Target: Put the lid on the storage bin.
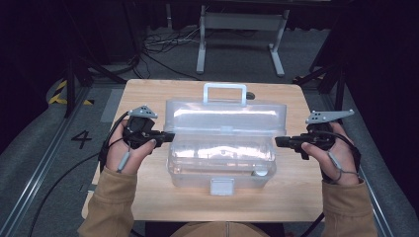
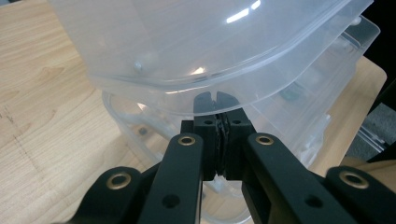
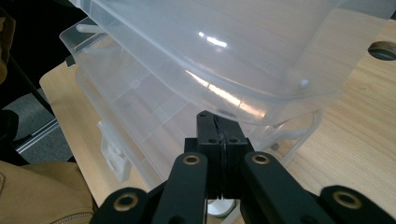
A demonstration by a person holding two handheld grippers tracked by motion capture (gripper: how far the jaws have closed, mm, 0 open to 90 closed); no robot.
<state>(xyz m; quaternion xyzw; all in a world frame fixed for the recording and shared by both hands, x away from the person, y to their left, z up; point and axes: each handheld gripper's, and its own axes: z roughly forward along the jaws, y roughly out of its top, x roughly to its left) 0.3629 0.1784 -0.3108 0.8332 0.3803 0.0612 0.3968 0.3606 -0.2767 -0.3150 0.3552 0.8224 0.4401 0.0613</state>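
Sleeves of tan cloth enter from the bottom edge of the high view, 1 at lower left and 1 at lower right, each hand holding a set of tongs. Left tongs (image 1: pixel 168 137) sit left of centre in that view, pointing toward the middle of the frame; in the left gripper view their jaws are pressed together, the tips tucked just under the curved rim of the lid (image 2: pixel 187 42), with nothing pinched that can be made out. Right tongs (image 1: pixel 280 142) sit right of centre, pointing inward at the other end; in the right gripper view (image 3: pixel 219 122) their jaws are likewise pressed together, tips just under the lid's edge (image 3: pixel 243 51).

Between the 2 tongs, in the middle of the high view, stands a clear plastic box (image 1: pixel 220 165) on the wooden tabletop (image 1: pixel 148 94), its latch tab facing the bottom of the frame. Its lid (image 1: pixel 225 117) is raised behind the tub, the handle (image 1: pixel 225 91) uppermost.

Beyond the tabletop, at top centre, grey frame legs (image 1: pixel 242 29) and cables lie on the floor.
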